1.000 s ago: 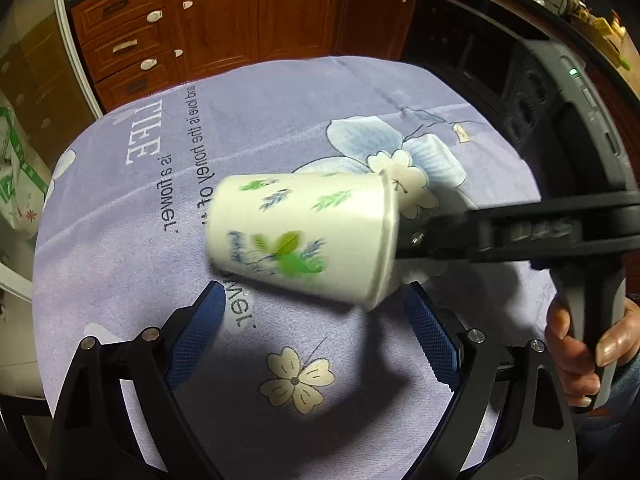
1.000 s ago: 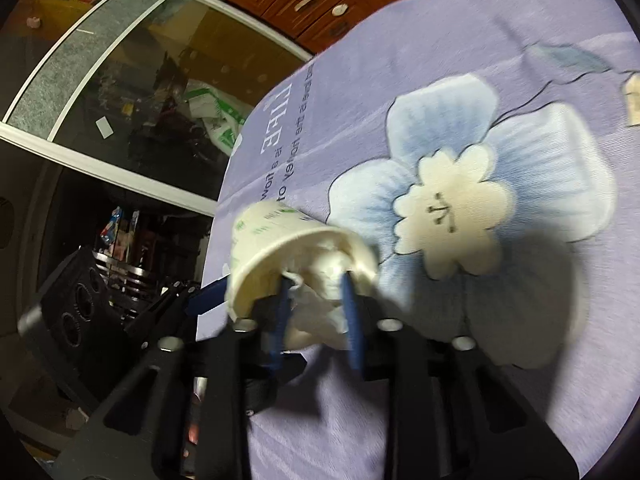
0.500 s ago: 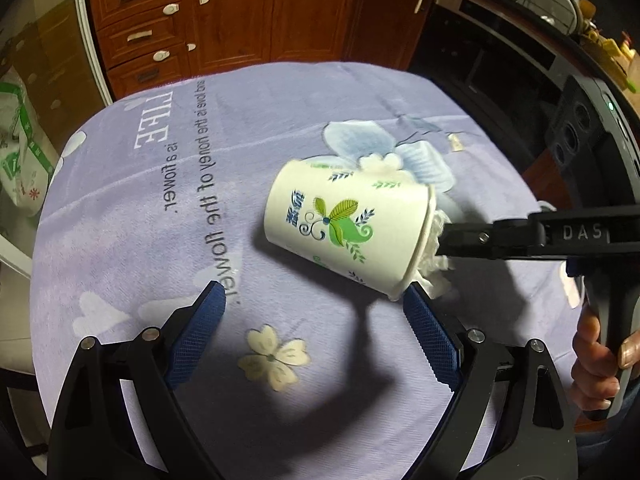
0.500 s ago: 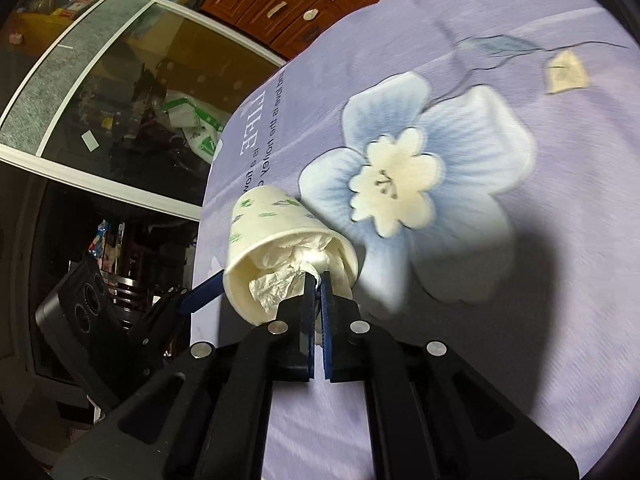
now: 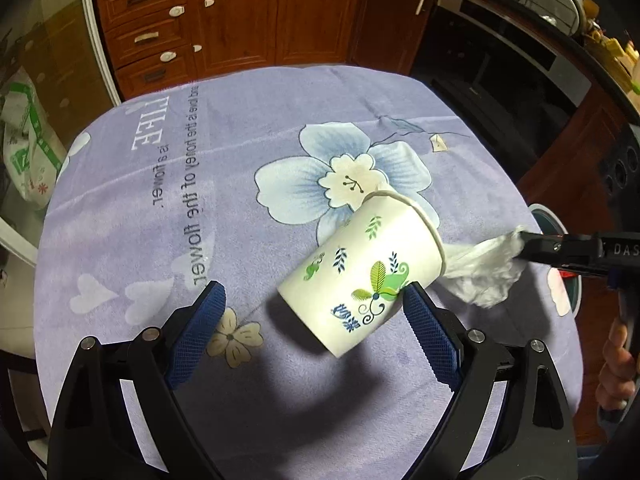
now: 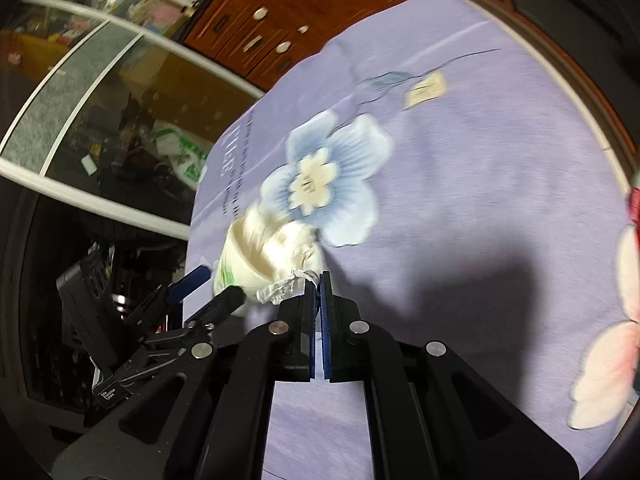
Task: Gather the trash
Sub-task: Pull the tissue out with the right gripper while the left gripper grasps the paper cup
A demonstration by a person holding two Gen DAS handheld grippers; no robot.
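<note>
Mostly the lilac tablecloth [image 5: 248, 184] lay bare out to its edges, cabinets [image 5: 240, 12] beyond. Near its right side hung a tilted paper cup [image 5: 360, 276], touching the right pad of the wide-open left gripper [image 5: 312, 320]. Clamped tight, the right gripper [image 6: 318, 280] pinched crumpled tissue [image 5: 484, 272] trailing from the cup's mouth

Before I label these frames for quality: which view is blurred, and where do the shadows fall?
Left wrist view: sharp, with fisheye bending at the edges; the paper cup throws a dark shadow on the purple cloth just below it. Right wrist view: motion-smeared, so the cup and crumpled tissue look soft; a broad shadow lies on the cloth to the right of the right claw.
</note>
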